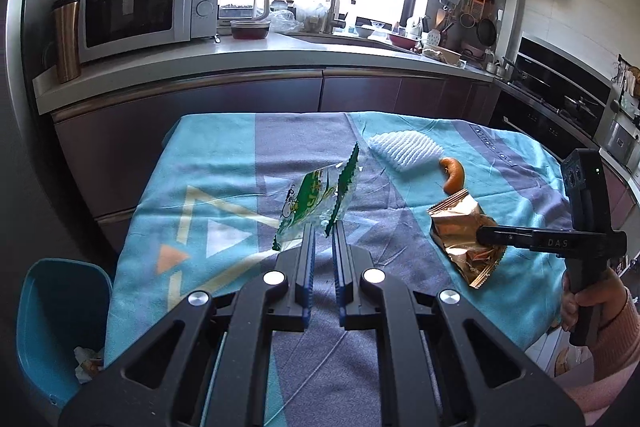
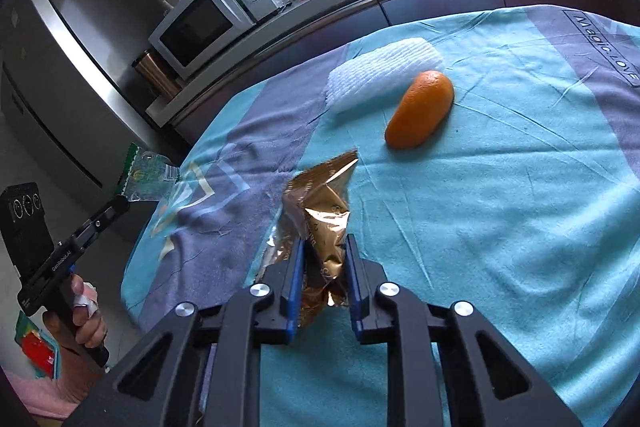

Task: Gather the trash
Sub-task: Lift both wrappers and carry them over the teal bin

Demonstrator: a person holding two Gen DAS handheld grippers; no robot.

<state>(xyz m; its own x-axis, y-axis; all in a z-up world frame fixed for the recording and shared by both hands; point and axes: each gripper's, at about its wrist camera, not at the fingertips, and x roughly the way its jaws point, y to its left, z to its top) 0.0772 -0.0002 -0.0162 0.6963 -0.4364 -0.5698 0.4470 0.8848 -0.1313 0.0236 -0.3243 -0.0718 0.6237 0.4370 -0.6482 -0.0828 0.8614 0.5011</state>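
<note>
The left gripper (image 1: 323, 227) is pinching a green-and-white snack wrapper (image 1: 316, 197) between its narrowed fingers (image 1: 308, 247), and the wrapper is standing up off the cloth near the middle of the bench (image 1: 224, 155). From the right wrist view, the same wrapper (image 2: 148, 173) is hanging past the bench's left edge, at the tip of the left gripper (image 2: 116, 205).

The right gripper (image 2: 323, 247) is closing its fingers (image 2: 294, 279) on a crumpled gold foil wrapper (image 2: 320, 211), which is filling the gap between them. In the left wrist view, that gold foil wrapper (image 1: 460, 235) is sitting at the near right of the bench with the right gripper (image 1: 486, 235) clamped on it from the right.

Farther back on the patterned turquoise cloth, a piece of orange peel (image 2: 420, 109) is lying just beside a white foam fruit net (image 2: 384, 75); whether they are touching cannot be told. A blue trash bin (image 1: 60, 323) is standing on the floor at the bench's near left corner, with crumpled paper inside.
</note>
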